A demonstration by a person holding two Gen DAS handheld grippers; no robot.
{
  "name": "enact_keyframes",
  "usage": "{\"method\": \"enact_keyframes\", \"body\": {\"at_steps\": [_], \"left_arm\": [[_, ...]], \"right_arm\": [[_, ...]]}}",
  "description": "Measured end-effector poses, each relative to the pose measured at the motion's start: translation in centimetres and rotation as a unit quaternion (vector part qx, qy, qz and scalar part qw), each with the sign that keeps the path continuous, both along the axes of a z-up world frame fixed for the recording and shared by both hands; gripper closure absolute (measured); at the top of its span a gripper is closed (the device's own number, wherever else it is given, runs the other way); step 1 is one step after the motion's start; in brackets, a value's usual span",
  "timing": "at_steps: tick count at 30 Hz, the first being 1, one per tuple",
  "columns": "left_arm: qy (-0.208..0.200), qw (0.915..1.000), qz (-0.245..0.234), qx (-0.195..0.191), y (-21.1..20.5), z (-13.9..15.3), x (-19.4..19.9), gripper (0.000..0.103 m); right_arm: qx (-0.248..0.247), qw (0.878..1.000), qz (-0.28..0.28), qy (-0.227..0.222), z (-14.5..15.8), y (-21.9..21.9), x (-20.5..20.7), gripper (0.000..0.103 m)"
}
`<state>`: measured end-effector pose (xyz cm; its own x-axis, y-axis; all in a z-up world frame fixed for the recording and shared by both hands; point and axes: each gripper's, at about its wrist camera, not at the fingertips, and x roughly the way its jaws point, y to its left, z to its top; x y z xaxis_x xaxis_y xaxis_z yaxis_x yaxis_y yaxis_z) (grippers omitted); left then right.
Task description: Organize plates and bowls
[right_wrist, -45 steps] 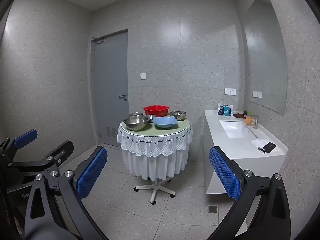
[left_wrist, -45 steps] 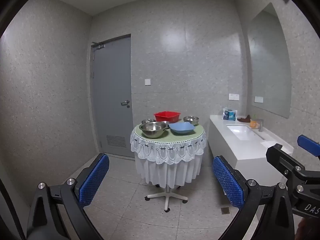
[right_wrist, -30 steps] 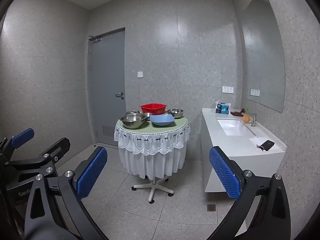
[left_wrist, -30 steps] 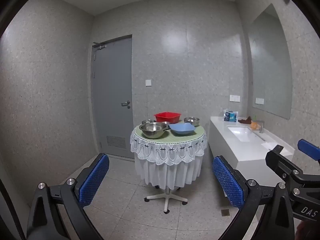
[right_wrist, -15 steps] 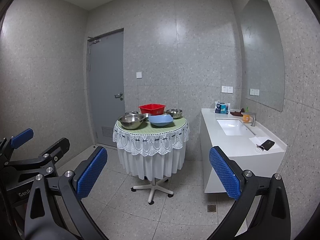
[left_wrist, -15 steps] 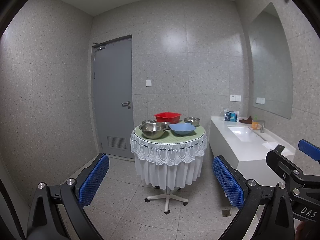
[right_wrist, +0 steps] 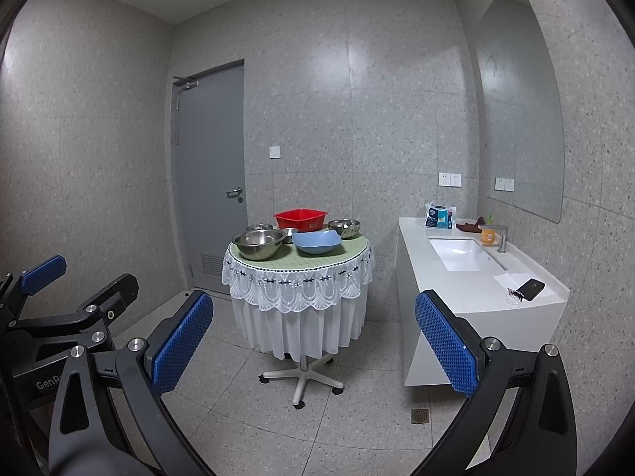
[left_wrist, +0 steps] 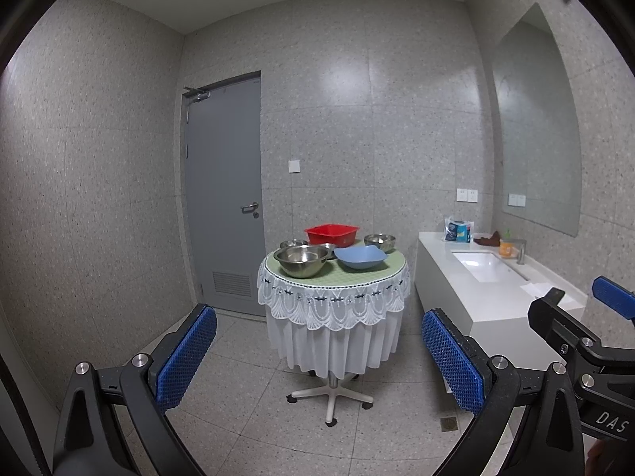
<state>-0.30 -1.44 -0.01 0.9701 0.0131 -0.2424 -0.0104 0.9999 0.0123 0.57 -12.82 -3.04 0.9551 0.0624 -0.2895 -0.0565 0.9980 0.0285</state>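
Observation:
A round table (left_wrist: 333,277) with a green top and white lace cloth stands across the room. On it are a large steel bowl (left_wrist: 302,261), a blue bowl (left_wrist: 360,258), a red basin (left_wrist: 331,235), a small steel bowl (left_wrist: 380,242) at the right and small steel bowls behind the large one. The same set shows in the right wrist view: large steel bowl (right_wrist: 258,244), blue bowl (right_wrist: 316,242), red basin (right_wrist: 301,219). My left gripper (left_wrist: 317,357) is open and empty, far short of the table. My right gripper (right_wrist: 311,351) is open and empty too.
A white vanity counter (right_wrist: 476,277) with a sink (right_wrist: 462,258) runs along the right wall; a phone (right_wrist: 531,288) and a packet (right_wrist: 439,216) lie on it. A grey door (left_wrist: 224,194) is behind the table. A floor drain (right_wrist: 420,415) is in the tiled floor.
Both views have shifted slightly; the table sits a little lower and closer to the left in the right wrist view. Both grippers stay open.

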Motion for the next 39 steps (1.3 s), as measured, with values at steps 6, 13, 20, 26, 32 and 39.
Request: {"method": "enact_keyframes", "body": {"at_steps": [6, 13, 20, 26, 32, 39], "left_arm": [[0.001, 1.0, 0.0, 0.001, -0.3, 0.0, 0.0, 0.001], [0.001, 1.0, 0.002, 0.002, -0.7, 0.2, 0.0, 0.001], [0.003, 1.0, 0.003, 0.003, -0.7, 0.0, 0.3, 0.001], [0.004, 1.0, 0.005, 0.001, -1.3, 0.0, 0.6, 0.001], [0.009, 0.9999, 0.005, 0.002, -1.4, 0.0, 1.4, 0.001], [0.017, 0.9998, 0.005, 0.005, -2.3, 0.8, 2.9, 0.001]], "right_arm": [[0.002, 1.0, -0.002, -0.002, -0.1, -0.3, 0.1, 0.0], [0.005, 1.0, -0.001, -0.002, -0.3, -0.8, 0.2, 0.0], [0.007, 1.0, 0.001, -0.001, -0.6, -0.7, 0.2, 0.0], [0.007, 1.0, 0.002, -0.001, -0.7, -0.8, 0.3, 0.0], [0.009, 1.0, 0.002, 0.002, -0.6, -1.1, 0.6, 0.0], [0.01, 1.0, 0.002, 0.01, 0.0, -2.3, 1.6, 0.0]]}}
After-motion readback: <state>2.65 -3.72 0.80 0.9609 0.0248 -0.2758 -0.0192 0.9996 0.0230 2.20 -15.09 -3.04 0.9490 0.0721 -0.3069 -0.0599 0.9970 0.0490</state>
